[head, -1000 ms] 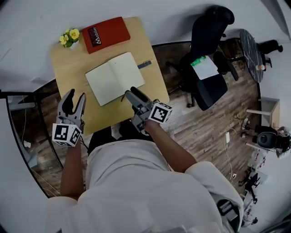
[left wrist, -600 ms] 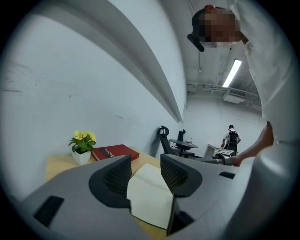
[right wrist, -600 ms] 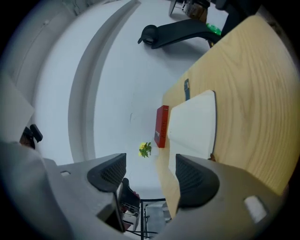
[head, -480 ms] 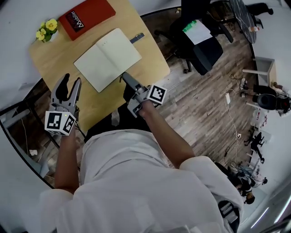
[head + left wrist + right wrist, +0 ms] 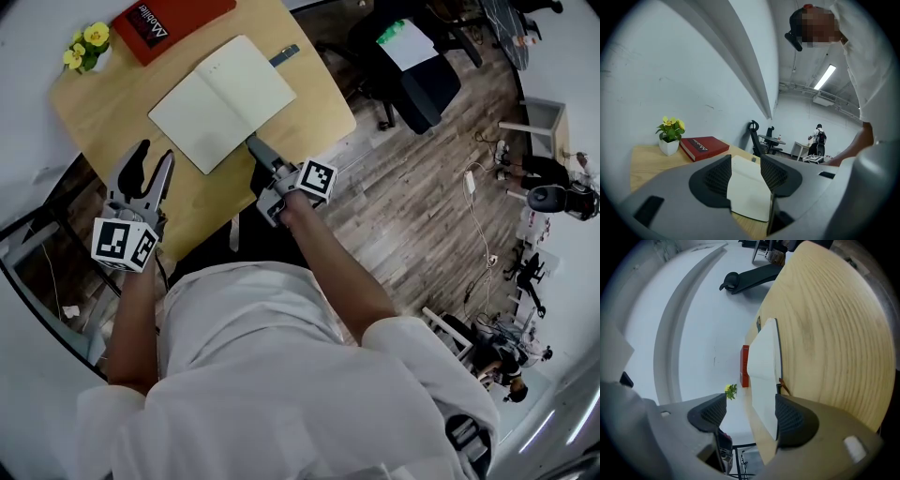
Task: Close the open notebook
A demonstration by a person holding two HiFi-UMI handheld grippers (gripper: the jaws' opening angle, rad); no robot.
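Note:
The open notebook (image 5: 223, 101) lies flat on the wooden table (image 5: 112, 127), blank cream pages up. My right gripper (image 5: 253, 144) is turned on its side, open, with its tips at the notebook's near right corner. In the right gripper view the notebook (image 5: 764, 364) runs between the open jaws of the right gripper (image 5: 750, 413), and its near edge reaches the lower jaw. My left gripper (image 5: 150, 161) hovers open over the table's near left part, short of the notebook. In the left gripper view, the left gripper (image 5: 745, 176) frames the notebook (image 5: 749, 190) and holds nothing.
A red book (image 5: 171, 19) and a small pot of yellow flowers (image 5: 84, 45) stand at the table's far left. A small dark clip (image 5: 284, 54) lies by the notebook's far right corner. A black office chair (image 5: 412, 66) stands right of the table.
My right gripper has moved forward to the notebook's near corner. The left gripper has stayed open over the table's near left part. The head view has shifted.

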